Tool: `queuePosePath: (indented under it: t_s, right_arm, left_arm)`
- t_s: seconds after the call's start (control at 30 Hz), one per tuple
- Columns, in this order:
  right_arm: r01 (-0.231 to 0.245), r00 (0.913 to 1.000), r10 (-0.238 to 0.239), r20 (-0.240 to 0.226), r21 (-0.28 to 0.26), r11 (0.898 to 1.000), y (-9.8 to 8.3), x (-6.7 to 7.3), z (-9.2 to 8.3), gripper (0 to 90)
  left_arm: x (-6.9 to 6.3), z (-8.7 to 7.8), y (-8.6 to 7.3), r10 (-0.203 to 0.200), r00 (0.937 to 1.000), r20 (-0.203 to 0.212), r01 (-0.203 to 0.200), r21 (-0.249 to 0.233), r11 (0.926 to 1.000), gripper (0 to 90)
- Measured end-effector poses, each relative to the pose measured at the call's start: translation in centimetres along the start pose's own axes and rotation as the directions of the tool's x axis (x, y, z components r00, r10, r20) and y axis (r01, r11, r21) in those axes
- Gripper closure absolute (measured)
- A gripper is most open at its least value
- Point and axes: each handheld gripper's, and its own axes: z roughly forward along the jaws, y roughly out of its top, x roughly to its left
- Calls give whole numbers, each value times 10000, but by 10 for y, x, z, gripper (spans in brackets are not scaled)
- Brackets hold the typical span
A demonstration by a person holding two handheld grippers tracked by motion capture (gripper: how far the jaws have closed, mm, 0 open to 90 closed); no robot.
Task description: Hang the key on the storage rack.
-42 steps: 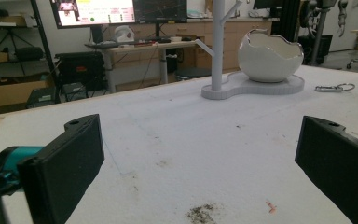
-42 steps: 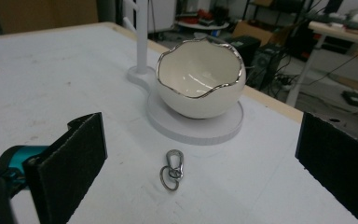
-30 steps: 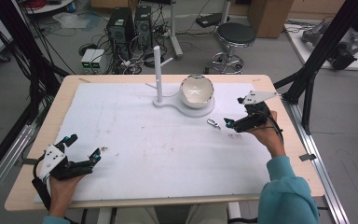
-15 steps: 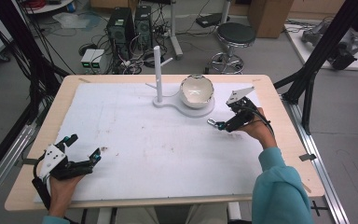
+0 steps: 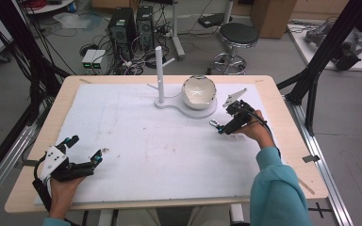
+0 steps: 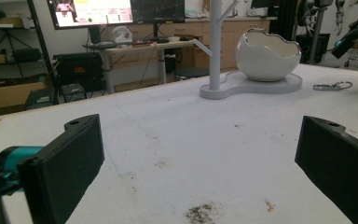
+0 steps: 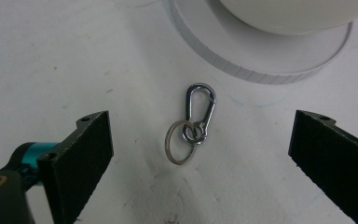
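Two tools were at the white-covered tabletop (image 5: 136, 141). The right tool (image 5: 219, 127) hovered low over a small metal carabiner clip (image 7: 199, 112) with a key ring (image 7: 181, 142) linked to it, its jaws spread wide to either side of the clip and touching nothing. The clip lay flat just beside the round white base (image 5: 188, 106) that carried an eggshell-shaped bowl (image 5: 199, 90) and a branched post (image 5: 159, 70). The left tool (image 5: 82, 149) rested near the front left corner, well apart, jaws also wide and empty.

Grey floor (image 5: 353, 122), black stool (image 5: 237, 35), computer towers (image 5: 131, 23), cables
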Motion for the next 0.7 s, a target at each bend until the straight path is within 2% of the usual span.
queuePosePath:
  t_s: [0.2, 0.23, 0.37, 0.4, 0.43, 0.47, 0.53, 0.6, 0.63, 0.7]
  right_arm:
    - [-72, 10000, 74, -50, 425, 9991, -1, -1, 7, 71]
    - [-47, 10000, 51, -66, 556, 9984, 0, 0, 10, 143]
    - [-90, 9999, 98, -108, 711, 9974, 1, 1, 12, 202]
    - [-206, 9993, 231, -293, 824, 9964, 1, 1, 13, 244]
    - [-206, 9993, 231, -293, 824, 9964, 1, 1, 13, 244]
    - [-236, 9994, 260, -237, 985, 9949, 2, 2, 15, 288]
    - [-253, 9994, 276, -213, 1019, 9945, 2, 2, 15, 302]
    - [-369, 9992, 389, -130, 1244, 9915, 2, 2, 17, 379]
    - [-369, 9992, 389, -130, 1244, 9915, 2, 2, 17, 379]
    - [-446, 9990, 444, 41, 1389, 9893, 3, 3, 19, 451]
  left_arm:
    - [0, 0, 0, -24, 10000, 7, 24, -13, 10000, 17]
    - [0, 0, 0, -25, 10000, 7, 25, -8, 10000, 17]
    - [0, 0, 0, -35, 10000, 22, 35, -3, 10000, 17]
    - [0, 0, 0, -41, 10000, 30, 41, -3, 10000, 17]
    - [0, 0, 0, -27, 10000, 23, 27, -4, 10000, 17]
    - [0, 0, 0, -12, 10000, 33, 12, -6, 10000, 17]
    - [0, 0, 0, -25, 10000, 25, 25, -8, 10000, 17]
    - [0, 0, 0, -38, 10000, 33, 38, -6, 10000, 17]
    - [0, 0, 0, -31, 10000, 37, 31, -2, 10000, 17]
    - [0, 0, 0, -9, 10000, 35, 9, -6, 10000, 17]
